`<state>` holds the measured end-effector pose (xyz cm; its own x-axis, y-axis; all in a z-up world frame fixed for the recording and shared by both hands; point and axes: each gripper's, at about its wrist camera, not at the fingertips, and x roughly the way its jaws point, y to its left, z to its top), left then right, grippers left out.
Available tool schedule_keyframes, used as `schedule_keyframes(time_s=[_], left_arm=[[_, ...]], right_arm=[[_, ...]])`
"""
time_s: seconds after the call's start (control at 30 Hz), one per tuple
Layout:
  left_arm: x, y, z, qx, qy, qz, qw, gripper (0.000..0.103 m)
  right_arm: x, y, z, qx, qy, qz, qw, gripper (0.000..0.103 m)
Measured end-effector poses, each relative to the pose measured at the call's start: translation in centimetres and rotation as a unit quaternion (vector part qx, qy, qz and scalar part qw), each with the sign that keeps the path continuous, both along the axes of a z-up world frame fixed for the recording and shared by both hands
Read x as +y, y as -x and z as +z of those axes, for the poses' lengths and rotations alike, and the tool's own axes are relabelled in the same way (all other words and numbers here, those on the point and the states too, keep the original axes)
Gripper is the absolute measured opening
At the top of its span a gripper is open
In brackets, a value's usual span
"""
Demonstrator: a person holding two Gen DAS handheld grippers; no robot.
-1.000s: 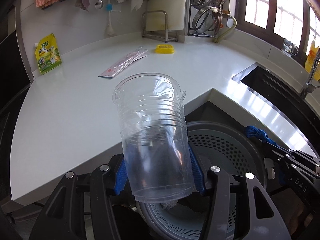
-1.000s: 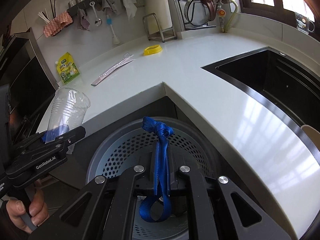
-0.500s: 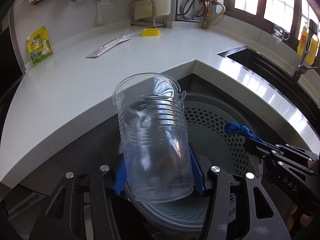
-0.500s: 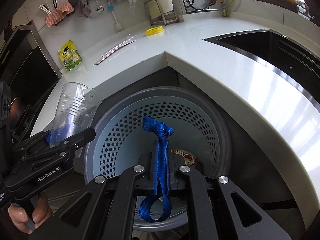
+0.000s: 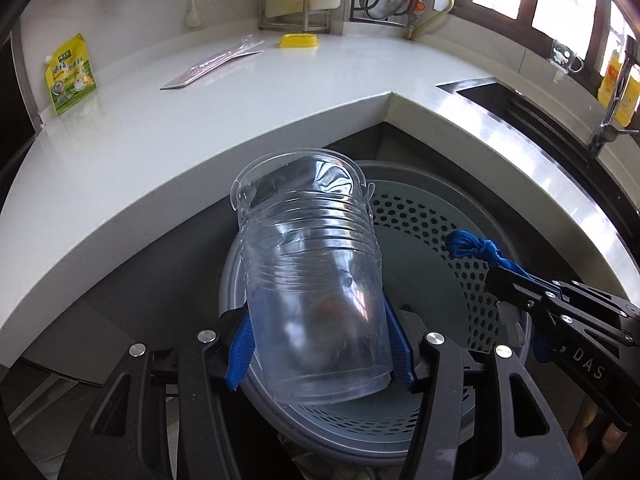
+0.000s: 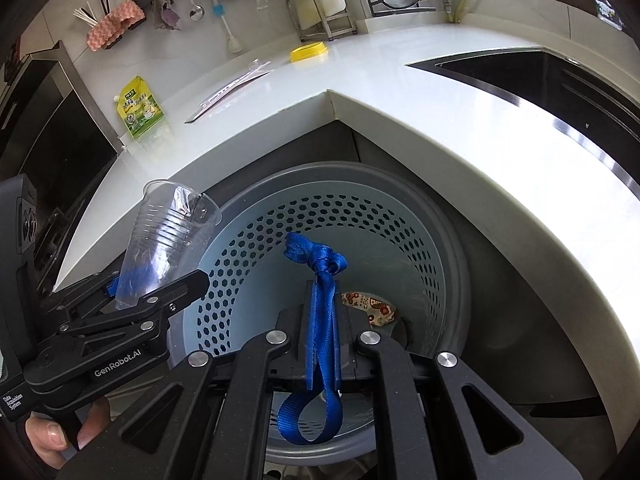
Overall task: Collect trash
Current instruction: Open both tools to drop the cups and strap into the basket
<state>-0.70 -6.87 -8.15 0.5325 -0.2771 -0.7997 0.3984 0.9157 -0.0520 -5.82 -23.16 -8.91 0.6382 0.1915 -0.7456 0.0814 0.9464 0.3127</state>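
My left gripper [image 5: 318, 354] is shut on a clear ribbed plastic cup [image 5: 316, 280] and holds it tilted over the left rim of a pale blue perforated trash bin [image 5: 424, 240]. The cup [image 6: 164, 248] and the left gripper [image 6: 156, 292] also show in the right wrist view. My right gripper [image 6: 322, 300] is shut on a knotted blue strap [image 6: 320, 280] above the bin [image 6: 400, 224]. A printed wrapper [image 6: 370, 308] lies at the bin's bottom. The right gripper [image 5: 504, 276] shows in the left wrist view, over the bin's right side.
The white L-shaped counter [image 5: 160, 132] wraps around the bin. On it are a long clear wrapper [image 5: 212, 64], a yellow lid [image 5: 299, 41] and a green-yellow pouch [image 5: 71, 74]. A dark sink [image 6: 540, 76] is at the right. Utensils hang on the back wall.
Both grippers have moved back from the counter and down over the bin. The cup has come from above the counter edge to over the bin's rim.
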Motion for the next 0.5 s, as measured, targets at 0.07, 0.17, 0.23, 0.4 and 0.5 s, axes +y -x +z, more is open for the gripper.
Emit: schedule_keyframes(time_s=[0.07,0.17,0.23,0.4,0.5], left_arm=[[-0.01,0.02,0.00,0.001,0.000,0.000,1.0000,0.056],[0.12,-0.13,-0.04,0.003,0.001,0.003,1.0000,0.067],[0.20,-0.12,-0.02,0.003,0.002,0.003,1.0000,0.067],[0.29,0.02,0.06,0.003,0.004,0.004,1.0000,0.073],[0.32,0.13,0.09,0.001,0.004,0.005,1.0000,0.075]], right_arm=[[-0.03,0.02,0.00,0.000,0.001,-0.001,1.000,0.010],[-0.12,0.23,0.32,-0.009,0.007,-0.013,1.000,0.045],[-0.31,0.40,0.58,-0.016,0.007,-0.017,1.000,0.048],[-0.53,0.47,0.57,-0.016,0.006,-0.021,1.000,0.048],[-0.51,0.47,0.46,-0.014,0.006,-0.020,1.000,0.048]])
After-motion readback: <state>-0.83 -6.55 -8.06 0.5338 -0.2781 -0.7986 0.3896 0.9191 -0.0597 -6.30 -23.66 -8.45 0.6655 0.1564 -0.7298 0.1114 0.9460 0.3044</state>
